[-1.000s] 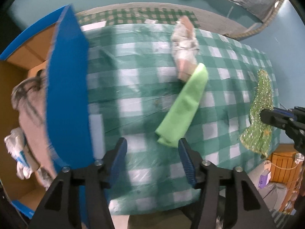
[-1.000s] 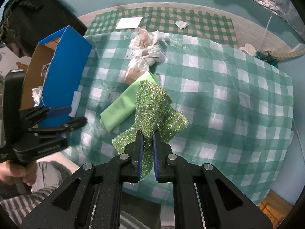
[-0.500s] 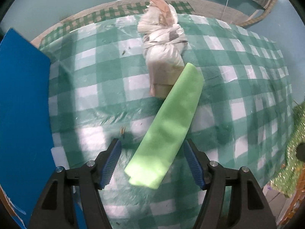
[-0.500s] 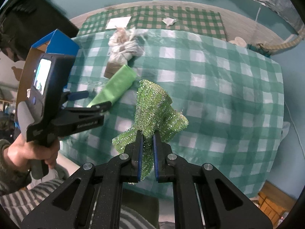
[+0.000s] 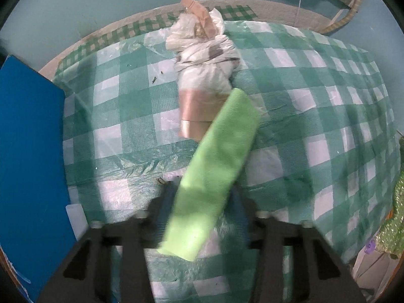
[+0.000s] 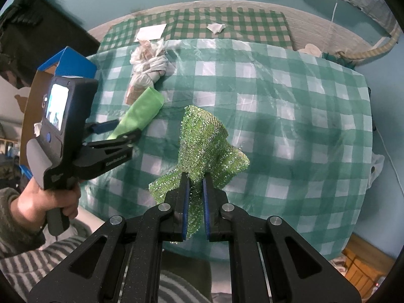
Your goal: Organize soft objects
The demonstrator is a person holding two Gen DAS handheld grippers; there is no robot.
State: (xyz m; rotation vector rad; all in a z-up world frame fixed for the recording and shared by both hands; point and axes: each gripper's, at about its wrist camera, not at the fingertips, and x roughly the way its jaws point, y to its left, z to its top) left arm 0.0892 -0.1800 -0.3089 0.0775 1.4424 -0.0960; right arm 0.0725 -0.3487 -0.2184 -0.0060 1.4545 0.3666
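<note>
Two cloths concern us: the light green cloth (image 5: 214, 171) lies at six o'clock of the wrapped bundle (image 5: 204, 58), the left gripper (image 5: 202, 202) just closing on it; we pinch firmly before lifting toward the blue box (image 5: 30, 151). The right gripper (image 6: 194, 186) stays clamped on the sparkly green cloth (image 6: 204, 146).

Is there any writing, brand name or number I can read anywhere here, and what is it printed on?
A pale line of print runs along the arm of the left gripper in the right wrist view; it is too small and blurred to read.
A logo mark on its grey handle: unreadable.
The small screen on its back shows a picture, no legible text.
Nothing else bears writing.
</note>
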